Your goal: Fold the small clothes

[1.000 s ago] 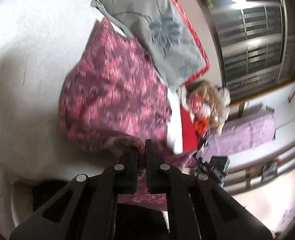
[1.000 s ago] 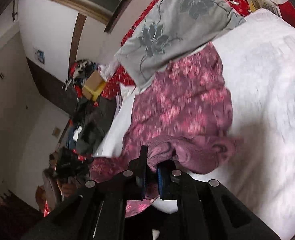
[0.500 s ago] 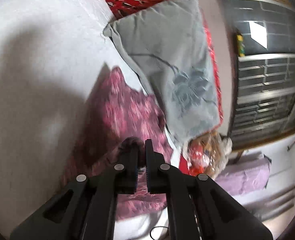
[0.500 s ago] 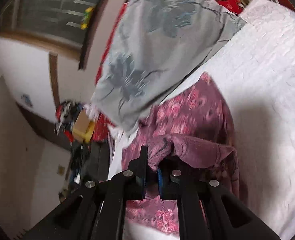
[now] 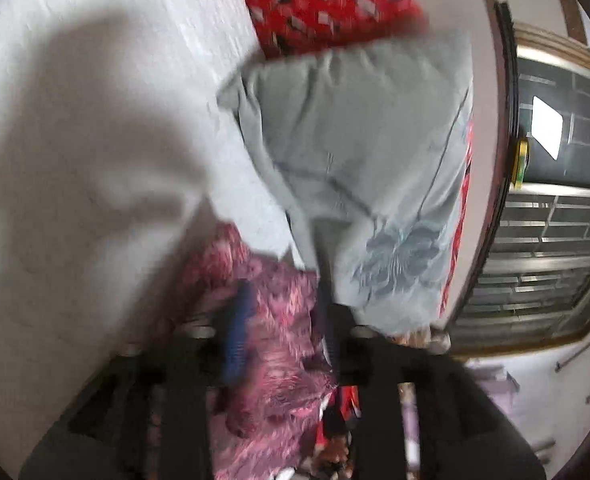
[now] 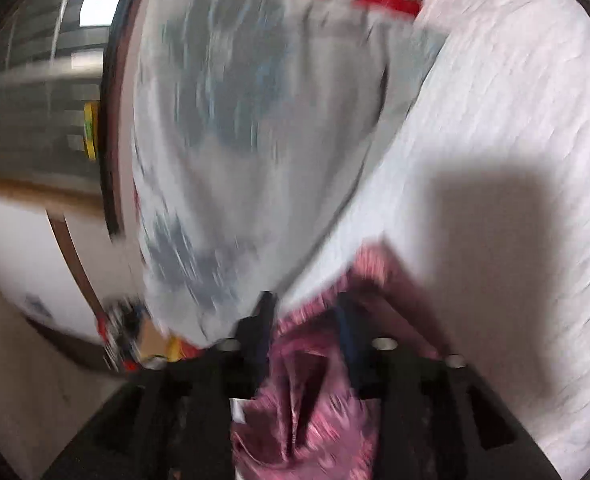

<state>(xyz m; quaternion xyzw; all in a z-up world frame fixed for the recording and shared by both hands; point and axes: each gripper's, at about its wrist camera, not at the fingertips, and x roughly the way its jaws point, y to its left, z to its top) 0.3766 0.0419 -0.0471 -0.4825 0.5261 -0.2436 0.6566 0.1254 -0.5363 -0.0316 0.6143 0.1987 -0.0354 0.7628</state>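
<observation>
A pink and maroon flowered garment (image 5: 283, 360) lies bunched on the white bed sheet (image 5: 75, 160), right in front of a grey pillow. My left gripper (image 5: 283, 312) is low over it. Its jaws are opening, and the cloth lies loosely in the gap without being pinched. In the right wrist view the same garment (image 6: 307, 400) shows a folded edge between the fingers of my right gripper (image 6: 303, 320). Those jaws are opening too, with cloth between them. Both views are blurred by motion.
A grey pillow with a flower print (image 5: 375, 160) (image 6: 255, 140) lies just beyond the fingertips, against a red patterned cushion (image 5: 323, 4). White sheet (image 6: 515, 120) spreads to the outer side of each view. A barred window (image 5: 555, 220) and clutter (image 6: 135, 344) lie past the bed's edge.
Both grippers carried the garment's edge forward over the rest of it towards the grey pillow and sank a little. Both were shut on the cloth; now their jaws stand apart.
</observation>
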